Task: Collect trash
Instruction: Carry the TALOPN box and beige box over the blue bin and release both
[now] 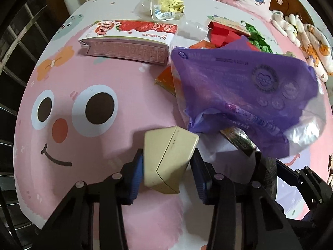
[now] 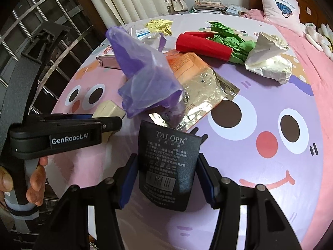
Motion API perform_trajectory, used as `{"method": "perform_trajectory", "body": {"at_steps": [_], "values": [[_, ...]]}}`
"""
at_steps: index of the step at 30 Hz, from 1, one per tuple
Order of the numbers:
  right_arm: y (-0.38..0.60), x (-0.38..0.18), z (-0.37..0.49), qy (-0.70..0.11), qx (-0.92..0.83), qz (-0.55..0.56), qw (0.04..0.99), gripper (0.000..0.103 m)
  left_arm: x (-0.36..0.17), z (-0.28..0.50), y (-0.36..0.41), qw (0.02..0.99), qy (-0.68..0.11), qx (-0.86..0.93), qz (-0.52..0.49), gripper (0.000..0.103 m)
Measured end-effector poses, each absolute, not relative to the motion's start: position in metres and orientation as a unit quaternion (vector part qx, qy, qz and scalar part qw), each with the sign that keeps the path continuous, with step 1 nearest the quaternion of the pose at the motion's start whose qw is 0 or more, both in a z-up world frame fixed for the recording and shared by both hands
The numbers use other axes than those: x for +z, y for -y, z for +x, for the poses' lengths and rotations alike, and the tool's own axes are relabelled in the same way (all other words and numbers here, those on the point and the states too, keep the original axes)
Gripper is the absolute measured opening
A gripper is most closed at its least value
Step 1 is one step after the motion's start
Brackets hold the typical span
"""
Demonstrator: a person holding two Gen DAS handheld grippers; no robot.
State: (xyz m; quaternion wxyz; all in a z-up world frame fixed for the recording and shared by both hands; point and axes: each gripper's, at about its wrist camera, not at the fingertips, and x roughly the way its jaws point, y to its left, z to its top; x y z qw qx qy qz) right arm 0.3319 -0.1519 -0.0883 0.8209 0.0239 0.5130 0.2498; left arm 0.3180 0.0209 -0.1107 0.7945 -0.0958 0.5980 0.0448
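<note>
Cream box [image 1: 168, 158] clenched in left tool [image 1: 167, 171] — long axis away; right tool [image 2: 164, 179] grasping black pouch [image 2: 167, 166].

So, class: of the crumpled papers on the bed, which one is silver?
The silver crumpled wrapper, rightmost, beside the green paper; the yellow one lies far back.
</note>
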Motion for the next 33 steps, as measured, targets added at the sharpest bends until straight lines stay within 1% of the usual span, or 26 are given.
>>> {"method": "perform_trajectory", "body": {"at_steps": [8,16,26,33], "values": [[0.147,-0.08,0.315,-0.506,0.245,0.027,0.826,0.055,-0.091,0.284,-0.021,0.809,-0.579,0.037,-0.098,0.042],[0.135,-0.063,0.276,-0.495,0.231,0.028,0.837,0.055,-0.065,0.245,-0.034,0.823,-0.561,0.005,-0.087,0.042],[0.113,-0.052,0.192,-0.488,0.201,0.056,0.848,0.055,-0.045,0.153,-0.051,0.828,-0.557,-0.042,-0.055,0.042],[0.101,-0.075,0.122,-0.498,0.167,0.089,0.846,0.055,-0.058,0.088,-0.058,0.825,-0.559,-0.078,-0.032,0.042]]}}
